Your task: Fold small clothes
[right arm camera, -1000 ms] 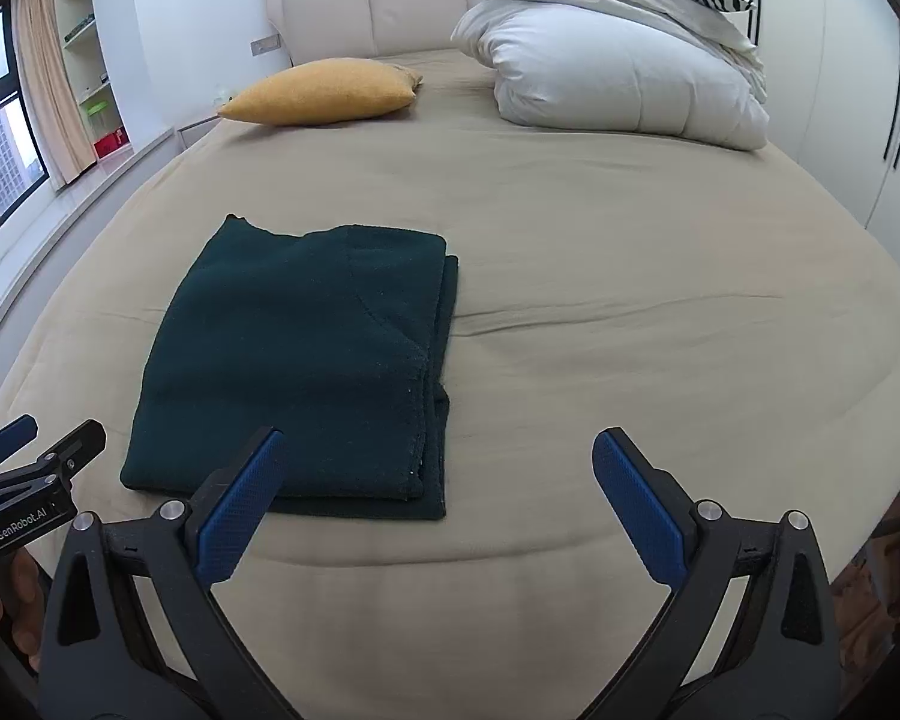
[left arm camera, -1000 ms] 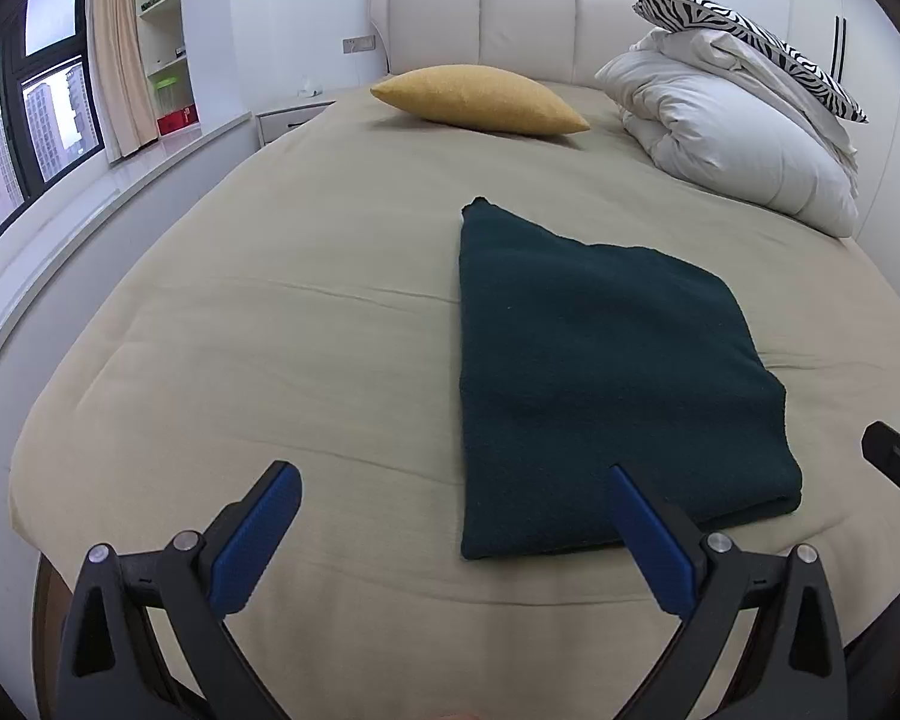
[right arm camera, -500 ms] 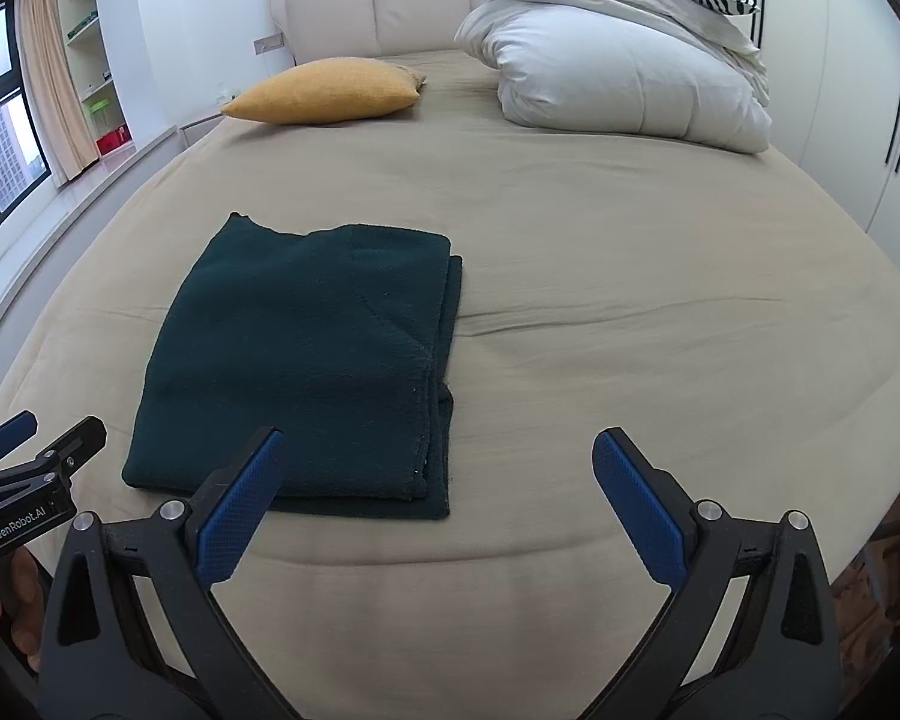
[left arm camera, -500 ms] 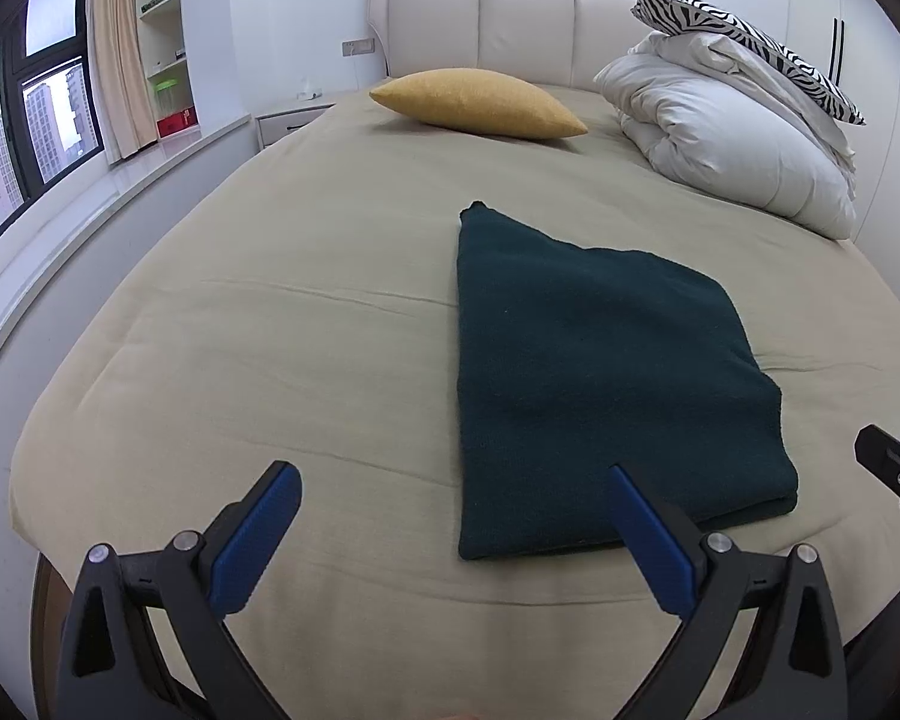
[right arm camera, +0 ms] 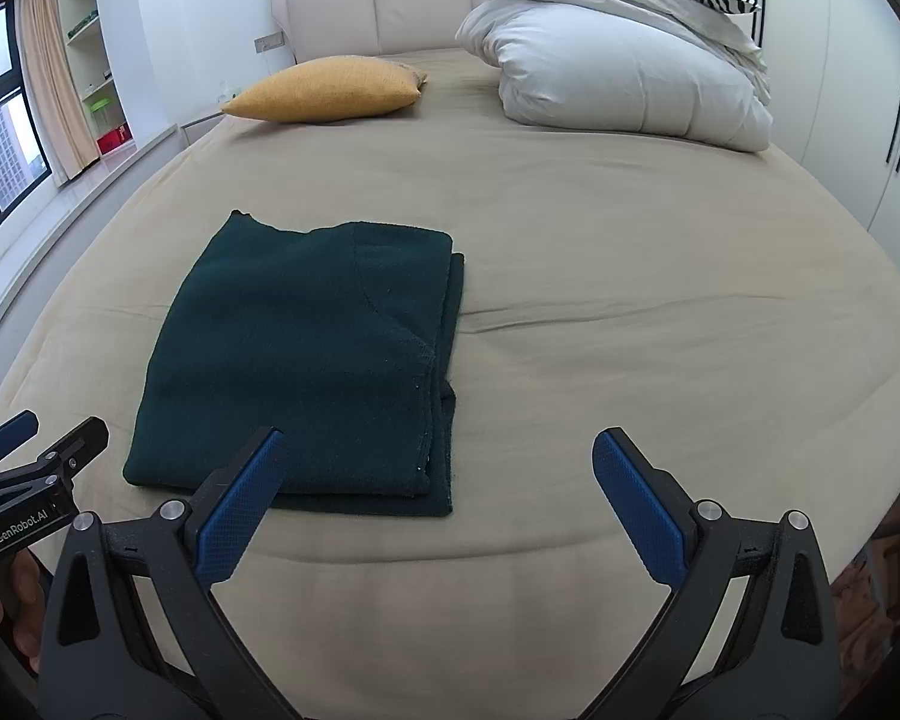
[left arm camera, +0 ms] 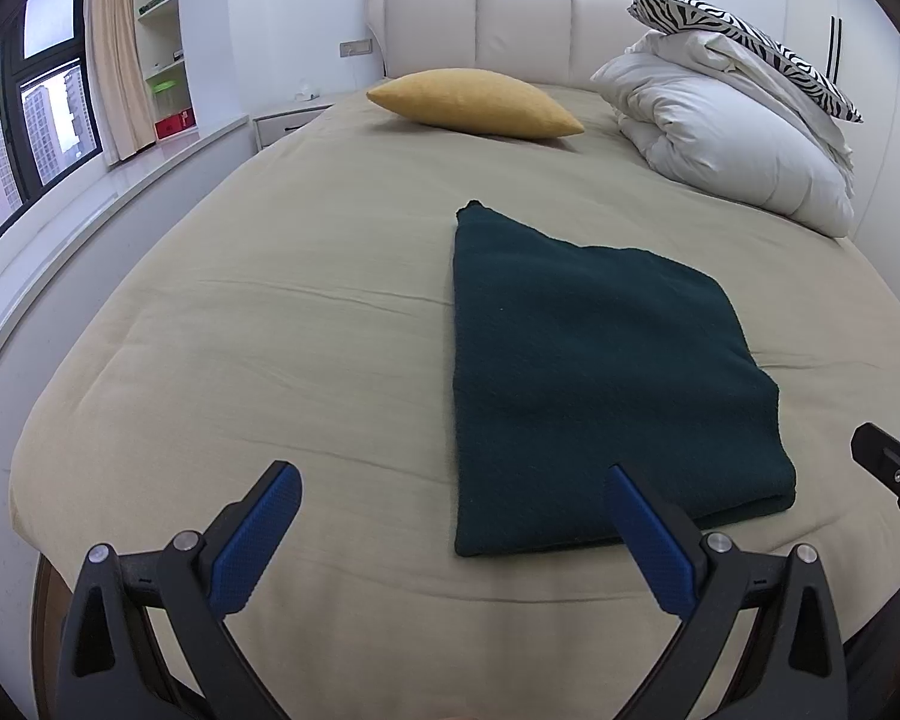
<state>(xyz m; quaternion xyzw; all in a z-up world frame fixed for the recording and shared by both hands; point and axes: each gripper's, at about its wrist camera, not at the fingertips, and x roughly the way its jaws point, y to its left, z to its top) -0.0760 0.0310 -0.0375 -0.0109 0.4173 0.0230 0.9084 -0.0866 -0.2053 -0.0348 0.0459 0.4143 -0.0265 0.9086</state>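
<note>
A dark green garment point(left arm camera: 606, 372) lies folded into a flat rectangle on the beige bed point(left arm camera: 270, 324); in the right wrist view the same garment point(right arm camera: 306, 360) shows stacked layers along its right edge. My left gripper point(left arm camera: 450, 480) hovers open above the bed's near edge, its right finger over the garment's near edge, holding nothing. My right gripper point(right arm camera: 438, 444) is open too, near the garment's front right corner, apart from it. Each gripper shows at the edge of the other's view, the left gripper point(right arm camera: 24, 480) held by a hand.
A yellow cushion point(left arm camera: 474, 103) lies near the headboard point(left arm camera: 480, 18). A white duvet point(left arm camera: 726, 144) with a zebra-print pillow point(left arm camera: 744, 30) on top is piled at the far right. A windowsill point(left arm camera: 90, 198) and shelves run along the left.
Almost nothing has moved; both grippers stay open and the garment lies as before. The views have shifted only slightly.
</note>
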